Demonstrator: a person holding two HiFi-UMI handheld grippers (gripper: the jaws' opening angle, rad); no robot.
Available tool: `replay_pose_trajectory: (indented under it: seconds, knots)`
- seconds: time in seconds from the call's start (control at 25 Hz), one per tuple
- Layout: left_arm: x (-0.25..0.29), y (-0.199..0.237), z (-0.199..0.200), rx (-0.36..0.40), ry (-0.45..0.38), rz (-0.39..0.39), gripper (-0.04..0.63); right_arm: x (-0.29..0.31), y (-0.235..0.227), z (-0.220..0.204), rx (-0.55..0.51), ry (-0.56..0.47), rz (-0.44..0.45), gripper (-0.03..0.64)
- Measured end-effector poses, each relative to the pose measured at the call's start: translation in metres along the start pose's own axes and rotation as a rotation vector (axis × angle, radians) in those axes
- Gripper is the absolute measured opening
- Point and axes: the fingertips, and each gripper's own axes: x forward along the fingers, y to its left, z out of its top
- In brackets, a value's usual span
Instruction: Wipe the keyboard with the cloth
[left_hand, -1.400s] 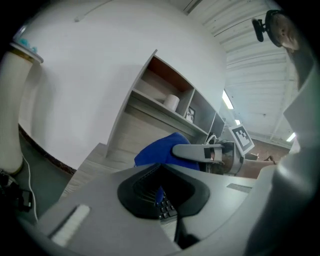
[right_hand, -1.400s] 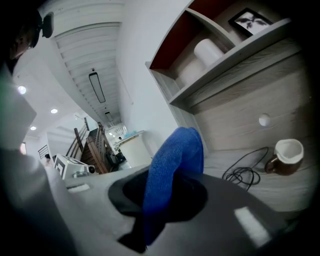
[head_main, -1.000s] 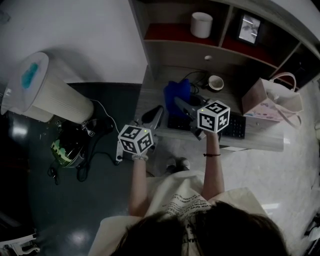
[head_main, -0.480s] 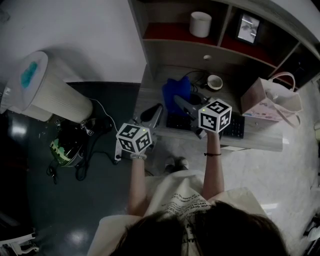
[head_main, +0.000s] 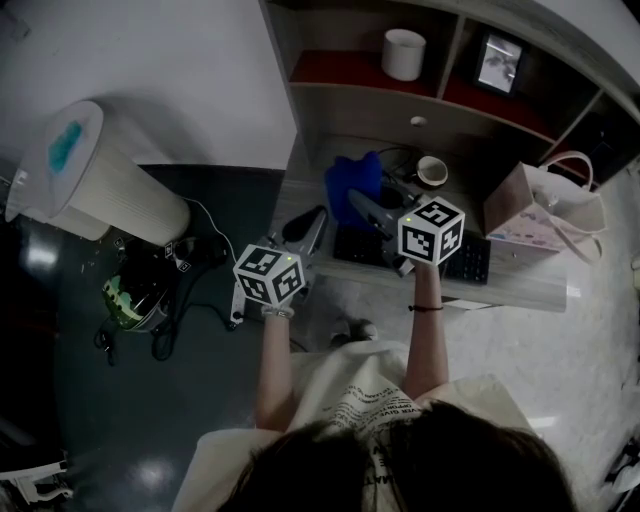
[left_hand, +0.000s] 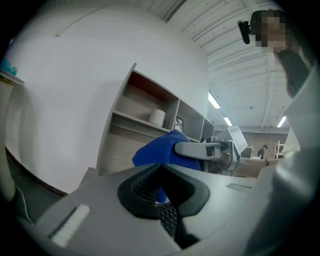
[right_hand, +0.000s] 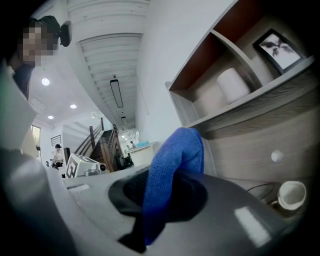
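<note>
A black keyboard (head_main: 468, 258) lies on the grey desk (head_main: 520, 282), partly hidden by my right gripper. A blue cloth (head_main: 350, 180) hangs bunched over the desk's left part, above the keyboard's left end. My right gripper (head_main: 357, 203) is shut on the blue cloth (right_hand: 177, 155), which drapes out between its jaws. My left gripper (head_main: 316, 218) is shut with nothing in it and hovers at the desk's left front edge, left of the cloth. In the left gripper view my left gripper (left_hand: 161, 175) points at the cloth (left_hand: 157, 150), with keyboard keys (left_hand: 169, 217) showing below.
A white mug (head_main: 432, 167) and cables sit behind the keyboard. A pink bag (head_main: 545, 205) stands on the desk's right. On the shelves above are a white cylinder (head_main: 404, 52) and a picture frame (head_main: 499, 60). A tall white appliance (head_main: 90, 180) stands on the floor at the left.
</note>
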Motion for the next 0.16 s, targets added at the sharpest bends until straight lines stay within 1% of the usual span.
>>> replay_pose_trajectory:
  seconds: [0.16]
  knots:
    - [0.0026, -0.0006, 0.0024, 0.003, -0.005, 0.006, 0.005, -0.0011, -0.0017, 0.0028, -0.005, -0.002, 0.011, 0.060]
